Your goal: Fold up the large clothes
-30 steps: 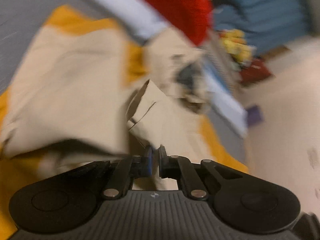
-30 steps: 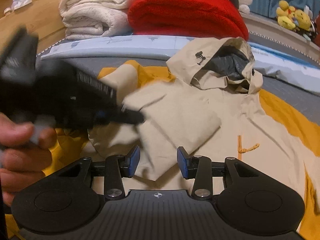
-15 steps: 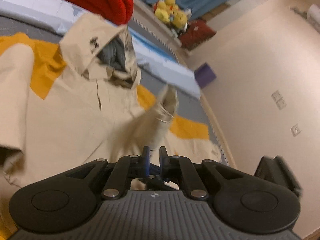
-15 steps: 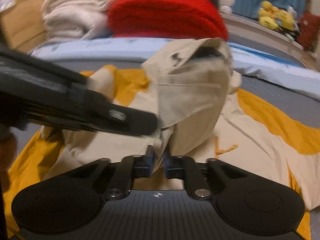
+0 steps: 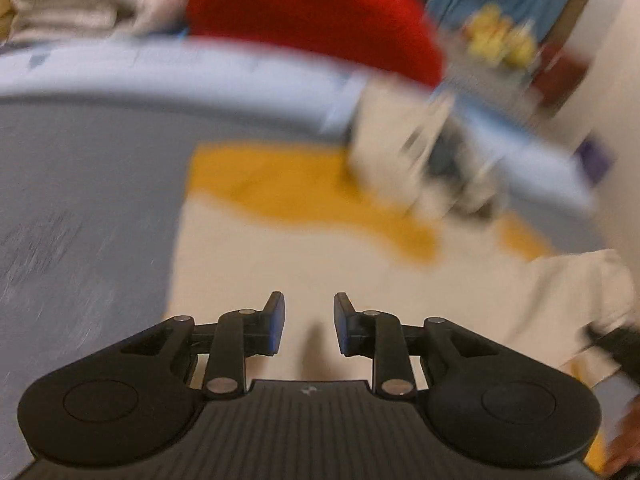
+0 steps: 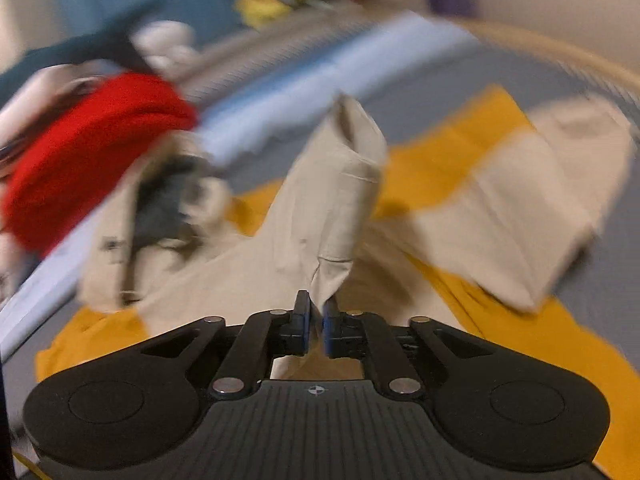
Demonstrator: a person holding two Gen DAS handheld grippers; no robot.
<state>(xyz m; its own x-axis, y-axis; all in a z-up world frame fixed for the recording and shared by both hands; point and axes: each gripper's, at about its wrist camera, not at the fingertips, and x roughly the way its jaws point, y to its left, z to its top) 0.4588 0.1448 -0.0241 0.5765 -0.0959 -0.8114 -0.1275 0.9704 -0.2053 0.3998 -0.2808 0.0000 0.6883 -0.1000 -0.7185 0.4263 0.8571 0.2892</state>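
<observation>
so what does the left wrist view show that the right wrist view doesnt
Only the left wrist view shows the left gripper, open and empty above the beige jacket, plus folded white towels. Only the right wrist view shows the right gripper shut on a raised fold of the jacket's beige fabric. Both show the jacket's hood, the yellow cloth beneath and the red blanket.

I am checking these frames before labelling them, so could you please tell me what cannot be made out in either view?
- Left wrist view: the small dark logo on the hood of the beige hooded jacket is lost to motion blur.
- Left wrist view: the yellow plush toys are smeared into shapeless blobs.
- Right wrist view: the jacket sleeve runs between the right gripper fingers; its pinched end is hidden.
- Left wrist view: the dark object is cut off by the right edge.
</observation>
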